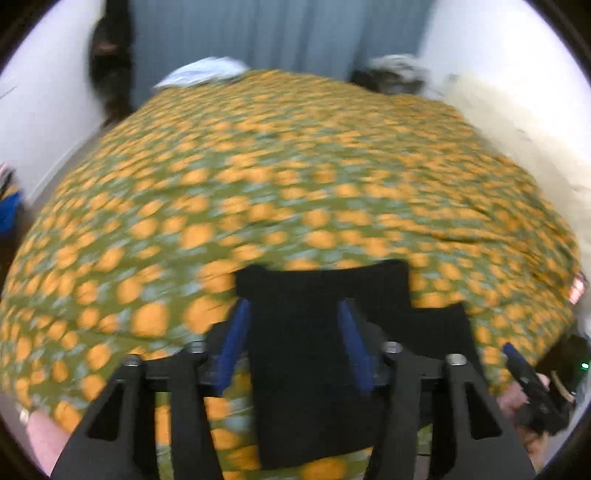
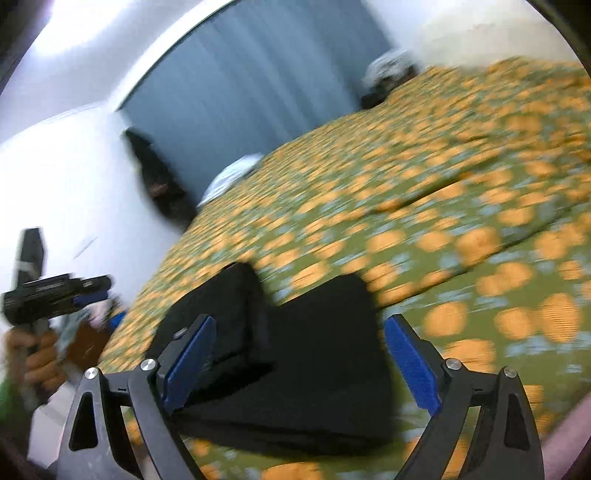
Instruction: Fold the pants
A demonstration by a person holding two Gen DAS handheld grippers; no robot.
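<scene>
Black pants (image 1: 314,369) lie folded into a thick rectangle on the green bedspread with orange dots (image 1: 295,166), near its front edge. My left gripper (image 1: 293,304) hovers above them, its blue pads apart and clear of the cloth. In the right wrist view the same folded pants (image 2: 314,369) lie flat on the bedspread (image 2: 443,184). My right gripper (image 2: 302,319) stands wide open over them, holding nothing. A hand holds the left gripper (image 2: 92,291) up in the air at the left, away from the pants. The right gripper (image 1: 513,350) shows at the lower right. Both views are motion-blurred.
A pale pillow (image 1: 203,72) and a grey-and-dark heap (image 1: 395,74) lie at the bed's far end, before a blue-grey curtain (image 1: 277,33). A dark item (image 1: 110,74) hangs on the white wall at the left. Cream bedding (image 1: 517,122) lies along the right side.
</scene>
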